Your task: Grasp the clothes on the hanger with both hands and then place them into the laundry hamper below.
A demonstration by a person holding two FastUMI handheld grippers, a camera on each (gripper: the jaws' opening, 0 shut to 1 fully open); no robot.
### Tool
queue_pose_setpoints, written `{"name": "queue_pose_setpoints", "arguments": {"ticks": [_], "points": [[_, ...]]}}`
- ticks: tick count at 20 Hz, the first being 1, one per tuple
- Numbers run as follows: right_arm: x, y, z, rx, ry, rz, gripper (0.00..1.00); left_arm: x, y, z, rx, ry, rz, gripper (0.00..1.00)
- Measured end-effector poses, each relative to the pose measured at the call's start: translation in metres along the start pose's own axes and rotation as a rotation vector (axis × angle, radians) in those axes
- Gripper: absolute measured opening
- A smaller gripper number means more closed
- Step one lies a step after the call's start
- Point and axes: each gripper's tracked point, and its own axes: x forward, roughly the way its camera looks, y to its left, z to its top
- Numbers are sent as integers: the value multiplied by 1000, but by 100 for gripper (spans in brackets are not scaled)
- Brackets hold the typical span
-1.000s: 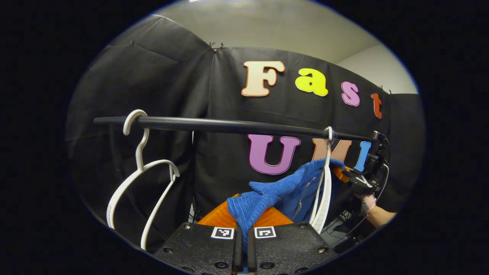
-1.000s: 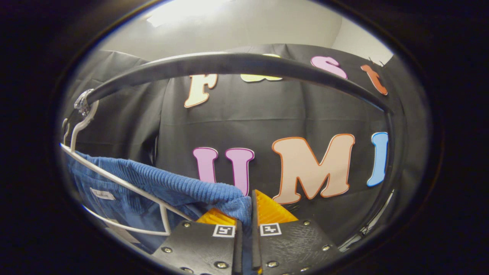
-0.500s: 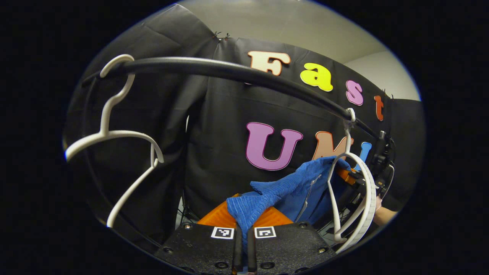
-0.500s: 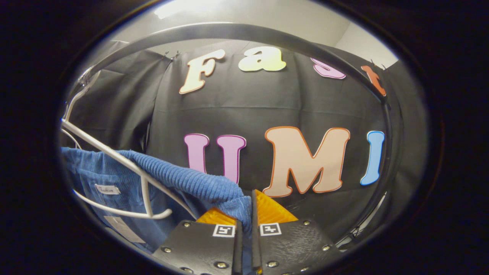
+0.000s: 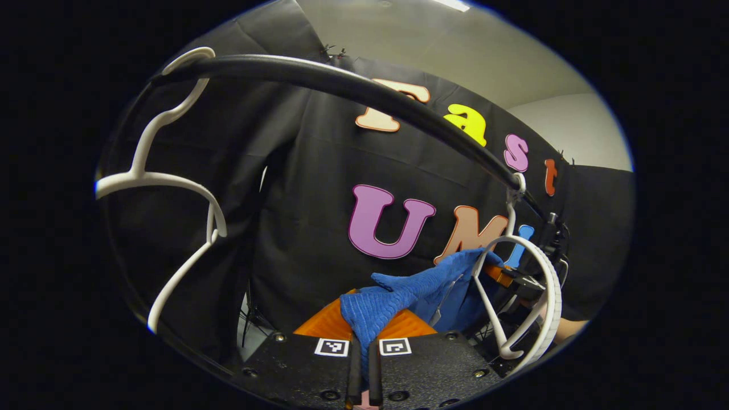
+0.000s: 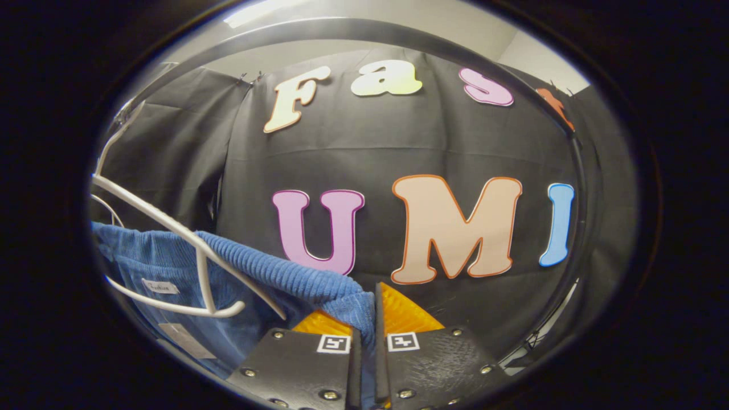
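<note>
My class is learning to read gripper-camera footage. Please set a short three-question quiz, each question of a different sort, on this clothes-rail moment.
1. True or false: both grippers are shut on the blue garment.
2. Multiple choice: the empty white hanger in the left gripper view hangs from A) the black rail, B) the left gripper, C) the garment.
3. Fill in: in the right gripper view, the right gripper pinches a ribbed edge of the garment beside the second white ______.

Key: 1 true; 2 A; 3 hanger.
</note>
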Motion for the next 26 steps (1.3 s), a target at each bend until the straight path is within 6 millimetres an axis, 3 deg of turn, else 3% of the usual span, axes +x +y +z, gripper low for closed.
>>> {"name": "queue_pose_setpoints", "arguments": {"ticks": [2, 7, 15, 21, 26], "points": [[2, 5, 0, 0, 2, 16, 10, -6, 3, 3, 10, -2, 1, 5], [10, 10, -11, 19, 19, 36, 9, -9, 14, -13, 12, 12, 16, 5], [17, 5, -47, 31, 80, 14, 10, 1, 24, -68, -3, 32, 34, 5], [-11, -26, -86, 45, 151, -49, 10, 12, 17, -116, -32, 62, 55, 5], [-46, -48, -112, 63, 198, -81, 10, 12, 2, -154, -78, 96, 60, 5]]}}
